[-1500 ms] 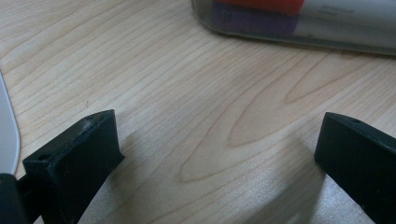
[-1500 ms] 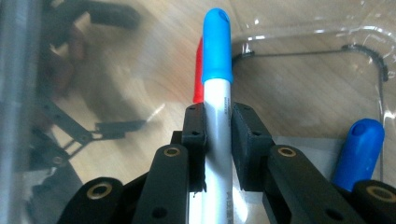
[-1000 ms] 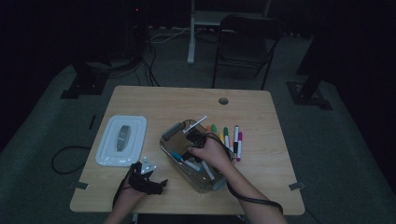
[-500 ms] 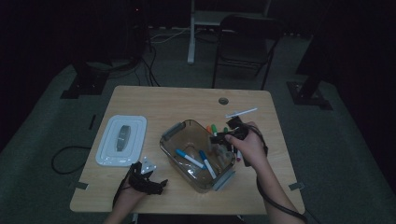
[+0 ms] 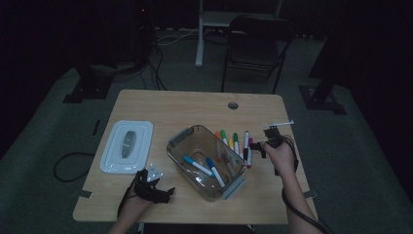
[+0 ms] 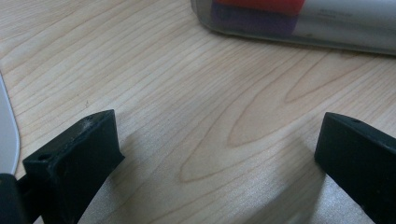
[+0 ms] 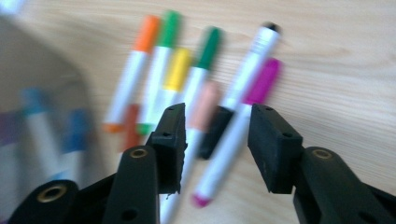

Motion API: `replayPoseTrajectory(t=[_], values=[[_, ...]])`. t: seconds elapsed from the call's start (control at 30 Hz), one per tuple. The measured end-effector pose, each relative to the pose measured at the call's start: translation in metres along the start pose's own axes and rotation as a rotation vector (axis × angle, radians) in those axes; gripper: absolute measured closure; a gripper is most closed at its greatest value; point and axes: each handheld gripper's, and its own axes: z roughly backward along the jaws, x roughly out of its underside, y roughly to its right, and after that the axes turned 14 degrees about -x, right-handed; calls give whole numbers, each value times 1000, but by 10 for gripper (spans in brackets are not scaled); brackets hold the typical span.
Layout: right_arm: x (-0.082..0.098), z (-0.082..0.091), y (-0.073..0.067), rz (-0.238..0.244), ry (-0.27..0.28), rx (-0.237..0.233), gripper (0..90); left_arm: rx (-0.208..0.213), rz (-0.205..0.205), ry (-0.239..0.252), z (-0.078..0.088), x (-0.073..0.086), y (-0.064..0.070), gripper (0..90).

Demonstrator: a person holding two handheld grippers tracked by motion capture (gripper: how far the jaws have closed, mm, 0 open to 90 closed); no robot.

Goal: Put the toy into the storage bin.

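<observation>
From the high view, a wooden table [image 5: 195, 109] stands in a dark room. A clear plastic box [image 5: 205, 161] sits near the middle of it, turned at an angle, with two blue-capped markers [image 5: 204, 166] lying inside. A white lid [image 5: 126, 146] lies flat to the left of the box, well apart from it. A row of markers [image 5: 236, 145] lies on the table just to the right of the box. The left gripper [image 5: 155, 191] rests low near the front edge, below the lid, held by the left hand [image 5: 134, 207]. The right gripper [image 5: 265, 146] is over the right end of the marker row, held by the right hand [image 5: 281, 155]; its jaw state is too small to read here.

In the left gripper view, the two black jaws stand wide apart with bare wood between them. The curved wall of the box [image 6: 299, 23] crosses the top, showing red and purple colour through it. A pale lid edge [image 6: 7, 135] shows at the far left.

In the right gripper view, the jaws are apart and hold nothing, poised over the markers. Between them lie a black-capped marker [image 7: 243, 88] and a pink one [image 7: 233, 140]. Orange [image 7: 130, 70], green [image 7: 159, 60], yellow [image 7: 175, 70] and dark green [image 7: 203, 60] markers lie to the left, blurred. The box [image 7: 42, 121] shows blurred at the left edge.
</observation>
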Motion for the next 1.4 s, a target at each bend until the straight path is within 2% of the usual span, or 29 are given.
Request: replayPoseTrajectory(t=[0.03,0.07,0.1,0.2,0.33,0.37,0.6,0.63,0.7,0.8,0.83,0.93,0.97,1.0,1.1,1.13,1.17,1.2,1.23,1.37,1.4], values=[[4,-10,10,-32,11,25,587,0,0,0,0,0,0,7],[4,-10,10,-32,11,25,587,0,0,0,0,0,0,7],[6,-20,16,-45,1,51,597,0,0,1,0,0,0,7],[8,-28,19,-69,8,43,607,0,0,1,0,0,0,7],[9,-41,22,-81,-24,54,623,0,0,1,0,0,0,7],[10,-45,23,-84,-34,71,632,0,0,0,0,0,0,7],[10,-42,28,-98,-39,114,697,0,0,0,0,0,0,7],[10,-40,30,-112,-38,128,748,-1,0,0,0,0,0,7],[11,-38,33,-131,-29,137,760,-1,0,1,0,0,0,7],[12,-34,37,-150,-18,136,762,-1,0,0,0,0,0,7],[13,-30,40,-162,3,125,762,0,0,1,0,0,0,7],[13,-24,40,-173,9,112,762,-1,0,1,0,0,0,7],[12,-16,39,-168,24,104,762,0,0,0,0,0,0,7],[12,-16,39,-168,24,104,762,0,0,0,0,0,0,7],[10,1,29,-149,46,73,762,0,0,0,0,0,0,7],[10,1,29,-149,46,73,762,0,0,0,0,0,0,7],[8,9,21,-126,53,57,762,0,0,1,0,0,0,7],[8,9,21,-126,53,57,762,0,0,1,0,0,0,7],[5,16,12,-97,59,41,762,0,0,1,0,0,0,7],[-2,31,-13,-44,66,-17,762,-1,0,-1,0,0,0,7],[-2,31,-13,-44,66,-17,762,-1,0,-1,0,0,0,7]])
